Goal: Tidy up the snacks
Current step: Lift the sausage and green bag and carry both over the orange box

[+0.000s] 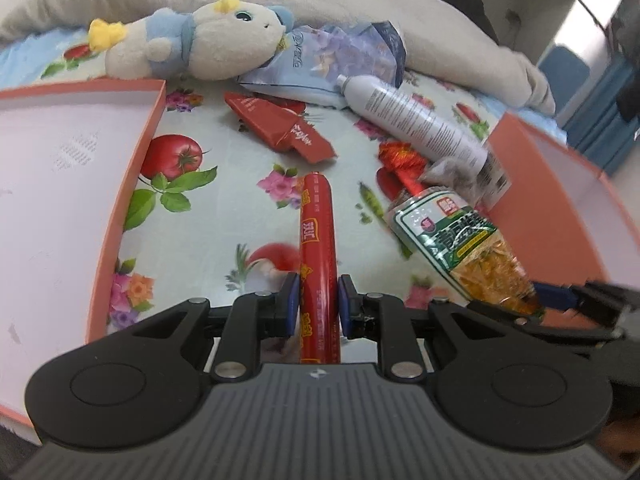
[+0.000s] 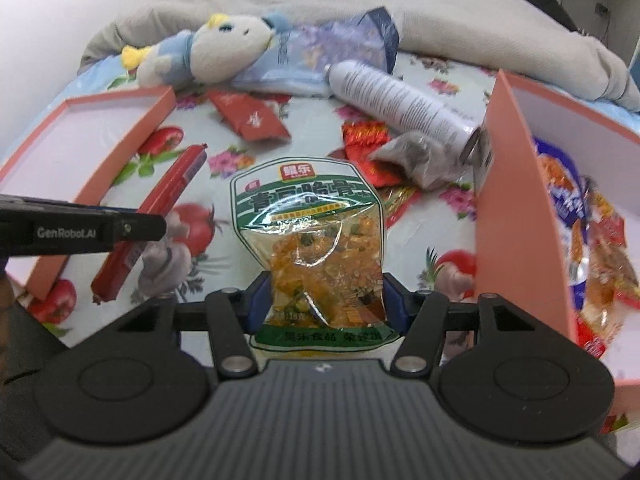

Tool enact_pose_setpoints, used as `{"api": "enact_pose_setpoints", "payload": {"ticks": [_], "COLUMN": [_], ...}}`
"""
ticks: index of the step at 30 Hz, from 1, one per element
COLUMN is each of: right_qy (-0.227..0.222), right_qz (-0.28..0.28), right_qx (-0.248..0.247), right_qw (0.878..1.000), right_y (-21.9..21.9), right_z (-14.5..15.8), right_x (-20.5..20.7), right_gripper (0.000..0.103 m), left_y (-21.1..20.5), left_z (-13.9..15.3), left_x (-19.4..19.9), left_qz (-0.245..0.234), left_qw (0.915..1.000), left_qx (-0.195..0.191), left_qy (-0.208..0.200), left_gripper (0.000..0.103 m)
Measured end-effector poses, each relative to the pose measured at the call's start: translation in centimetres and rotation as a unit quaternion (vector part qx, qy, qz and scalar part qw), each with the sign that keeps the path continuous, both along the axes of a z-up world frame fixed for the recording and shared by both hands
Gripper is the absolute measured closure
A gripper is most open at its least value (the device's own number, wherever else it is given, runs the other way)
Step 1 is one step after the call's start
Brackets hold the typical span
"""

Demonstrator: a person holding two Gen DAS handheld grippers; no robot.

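A long red sausage stick is clamped between the blue pads of my left gripper, held above the flowered bed sheet and pointing away from me. My right gripper is shut on the lower part of a green-and-clear snack bag, which stands upright off the sheet. That bag also shows at the right of the left wrist view. In the right wrist view the sausage and a left fingertip appear at the left.
An open pink box lies left; another pink box at right holds snack packets. Between them lie red packets, a white spray can, a blue bag, a plush toy and a grey blanket.
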State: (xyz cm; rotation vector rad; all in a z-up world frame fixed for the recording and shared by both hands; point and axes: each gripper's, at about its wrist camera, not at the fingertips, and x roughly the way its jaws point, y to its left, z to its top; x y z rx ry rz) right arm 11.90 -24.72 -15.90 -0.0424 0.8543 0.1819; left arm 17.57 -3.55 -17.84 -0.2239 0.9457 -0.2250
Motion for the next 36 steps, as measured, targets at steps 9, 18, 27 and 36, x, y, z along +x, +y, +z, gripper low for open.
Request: {"api": "enact_pose_setpoints", "payload": {"ticks": [9,18,27,36], "right_qy": [-0.050,-0.118,-0.177,-0.213], "right_qz": [-0.026,-0.065,-0.085,-0.121], "right_qx": [0.011,0.029,0.019,0.006], "right_qw": [0.998,0.990,0.980,0.970], "right_y": [-1.2,-3.4,-5.9,-9.3], "right_z": [4.9,10.7,15.0,17.3], "right_x": [-0.2,-0.3,-0.3,-0.7], "right_gripper": [0.043,0.043,0.043,0.043], "left_y": [-1.7,-3.5,-6.7,-11.5], "left_z": [5.5,11.7,16.7,20.0], "left_x": [0.4,1.4,1.8,2.0], "left_qz": [-0.014,-0.033,-0.054,-0.093], "left_qw": [0.9992,0.9956,0.9881,0.9793], "left_qx": [-0.011,-0.007,-0.009,-0.017], "left_qy": [-0.036,-0.088,-0.144,-0.179], "left_gripper": [0.080,0.080,0.080,0.080]}}
